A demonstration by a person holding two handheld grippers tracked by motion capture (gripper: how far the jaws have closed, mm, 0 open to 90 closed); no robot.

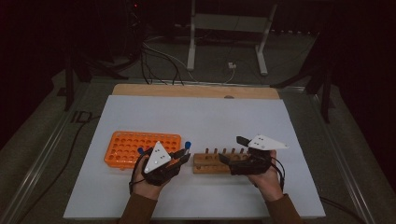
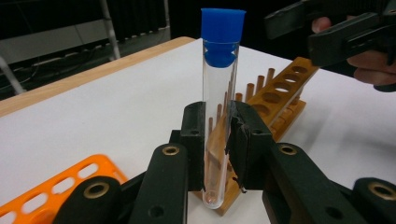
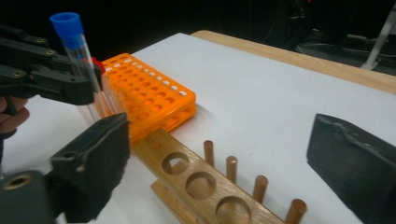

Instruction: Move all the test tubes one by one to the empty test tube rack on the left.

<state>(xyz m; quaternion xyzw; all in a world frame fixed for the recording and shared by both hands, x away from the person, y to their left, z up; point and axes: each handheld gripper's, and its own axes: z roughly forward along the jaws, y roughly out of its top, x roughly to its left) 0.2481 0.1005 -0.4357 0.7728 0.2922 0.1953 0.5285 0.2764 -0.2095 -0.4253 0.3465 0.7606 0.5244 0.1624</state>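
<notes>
My left gripper (image 1: 180,156) (image 2: 218,114) is shut on a clear test tube (image 2: 219,79) with a blue cap (image 1: 187,145), held upright near its bottom. The tube hangs between the orange rack (image 1: 135,145) and the left end of the wooden rack (image 1: 219,163). My right gripper (image 1: 232,149) (image 3: 224,168) stands open over the wooden rack (image 3: 201,182), with nothing gripped between its wide-apart jaws. In the right gripper view the left gripper (image 3: 46,79) and its tube (image 3: 77,46) are at the left, in front of the orange rack (image 3: 149,93).
A red-capped tube (image 3: 96,65) stands at the near end of the orange rack. Both racks sit on a white sheet (image 1: 210,116) over a wooden table. Cables and metal table legs (image 1: 191,42) lie on the dark floor beyond the far edge.
</notes>
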